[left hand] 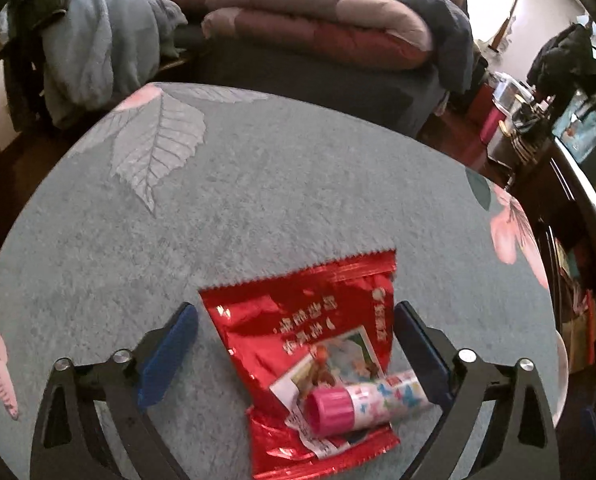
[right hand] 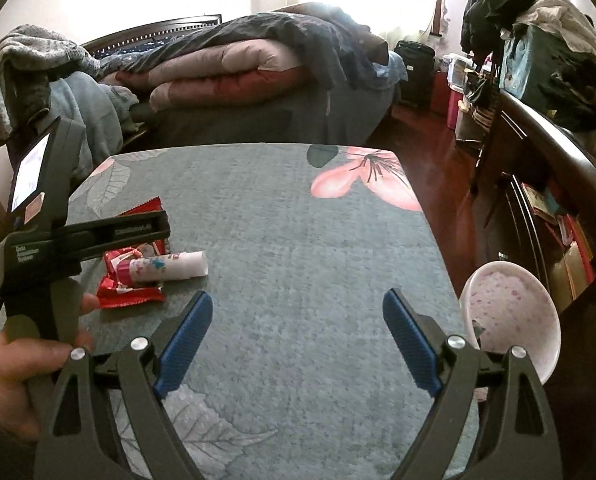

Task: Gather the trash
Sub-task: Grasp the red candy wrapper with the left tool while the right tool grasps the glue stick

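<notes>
1. Lying near the left edge of the grey-green tabletop (right hand: 298, 240), a red foil wrapper (left hand: 310, 344) carries a pink-capped tube (left hand: 362, 402) across its near end, with a small picture card (left hand: 330, 364) tucked under the tube.
2. The left claw (left hand: 296, 354) stands wide open around this pile; its right blue pad sits just beside the tube's far end, while whether it touches is unclear. It has hold of nothing.
3. In the right wrist view, the left claw's black body hides the wrapper's middle, and the person's hand (right hand: 18, 360) grips the handle.
4. Right of the pile, the tabletop runs bare to a pink flower print (right hand: 362, 178) at the far right corner.
5. The right claw (right hand: 298, 344) hangs spread wide over this bare stretch, gripping nothing.
6. A pale bowl (right hand: 514, 316) sits at the right edge, partly cut off by the claw's frame; its contents are hard to make out.
</notes>
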